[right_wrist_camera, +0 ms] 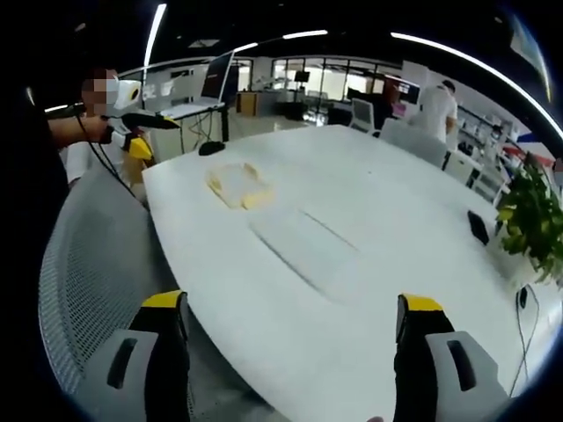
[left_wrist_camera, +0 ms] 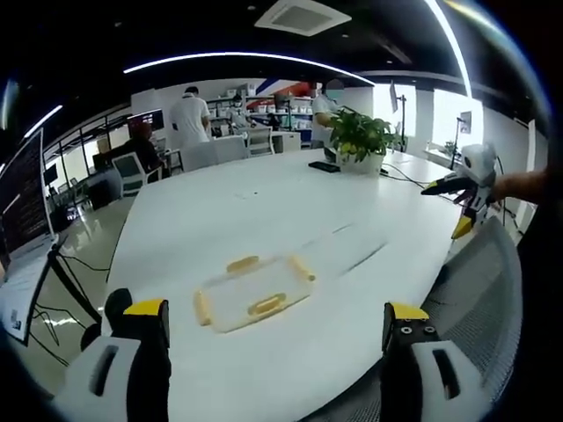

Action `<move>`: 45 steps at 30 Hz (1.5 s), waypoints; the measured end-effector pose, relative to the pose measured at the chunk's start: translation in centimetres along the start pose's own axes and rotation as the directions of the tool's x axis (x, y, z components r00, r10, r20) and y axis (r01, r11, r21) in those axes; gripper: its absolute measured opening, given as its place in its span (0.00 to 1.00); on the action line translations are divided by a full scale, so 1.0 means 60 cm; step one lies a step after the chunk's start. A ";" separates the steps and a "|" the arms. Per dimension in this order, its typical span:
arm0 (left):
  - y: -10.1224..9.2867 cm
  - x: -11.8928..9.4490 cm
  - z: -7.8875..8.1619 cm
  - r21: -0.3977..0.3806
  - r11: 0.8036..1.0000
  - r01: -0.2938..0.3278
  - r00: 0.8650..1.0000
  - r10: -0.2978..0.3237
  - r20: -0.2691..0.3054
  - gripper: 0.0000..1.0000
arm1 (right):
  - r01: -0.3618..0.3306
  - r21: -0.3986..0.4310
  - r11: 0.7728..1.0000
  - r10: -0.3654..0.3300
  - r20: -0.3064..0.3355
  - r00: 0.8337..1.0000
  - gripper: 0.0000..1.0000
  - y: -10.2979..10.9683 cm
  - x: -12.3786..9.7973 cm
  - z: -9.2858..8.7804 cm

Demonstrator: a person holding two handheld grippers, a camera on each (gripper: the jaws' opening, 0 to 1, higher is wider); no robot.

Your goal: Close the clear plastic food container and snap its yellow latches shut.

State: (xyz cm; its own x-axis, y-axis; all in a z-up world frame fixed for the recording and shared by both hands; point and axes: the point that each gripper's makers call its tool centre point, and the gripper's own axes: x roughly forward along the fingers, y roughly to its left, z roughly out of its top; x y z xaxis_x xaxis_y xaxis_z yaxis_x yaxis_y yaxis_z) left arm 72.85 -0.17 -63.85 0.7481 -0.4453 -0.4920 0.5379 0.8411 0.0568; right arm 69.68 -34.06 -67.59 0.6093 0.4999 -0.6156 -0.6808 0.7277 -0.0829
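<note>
Container [left_wrist_camera: 252, 293] clear, flat on white surface [left_wrist_camera: 352, 237], yellow latches [left_wrist_camera: 266, 305] at edges; likely light, rigid, slippery, prone to sliding. Left claw [left_wrist_camera: 274, 321] and right claw [right_wrist_camera: 295, 312] spread, empty, well apart from it. Press lid, pinch latches

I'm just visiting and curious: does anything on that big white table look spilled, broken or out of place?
Nothing stands out. The clear container with yellow latches lies flat on the white table, alone near the edge. No spill or damage shows. A potted plant stands upright at the far end. Both claws hang wide open, away from it.
</note>
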 end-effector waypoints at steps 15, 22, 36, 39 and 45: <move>0.017 0.002 0.000 0.013 1.000 0.021 0.999 -0.021 -0.025 0.99 | -0.046 -0.027 0.999 0.046 -0.003 0.999 0.95 -0.007 0.011 0.025; 0.028 0.005 -0.002 0.021 0.999 0.038 0.998 -0.038 -0.041 0.99 | -0.080 -0.058 0.995 0.079 -0.022 0.997 0.95 -0.008 0.025 0.033; 0.051 0.019 -0.006 0.054 0.995 0.083 0.994 -0.078 -0.082 0.98 | -0.143 -0.095 0.985 0.139 -0.048 0.989 0.94 -0.008 0.065 0.056; 0.056 0.023 -0.009 0.068 0.994 0.090 0.992 -0.084 -0.094 0.98 | -0.156 -0.105 0.982 0.150 -0.058 0.987 0.94 -0.006 0.073 0.057; 0.070 0.028 -0.012 0.089 0.991 0.097 0.990 -0.088 -0.109 0.98 | -0.184 -0.123 0.975 0.178 -0.064 0.982 0.94 0.000 0.088 0.071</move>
State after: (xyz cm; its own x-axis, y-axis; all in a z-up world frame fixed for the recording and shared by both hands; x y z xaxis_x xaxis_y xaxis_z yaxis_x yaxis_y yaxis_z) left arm 76.11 2.82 -65.04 0.6515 -0.4812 -0.5865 0.6405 0.7632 0.0853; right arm 74.63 -29.43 -67.51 0.4514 0.5900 -0.6694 -0.8261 0.5599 -0.0636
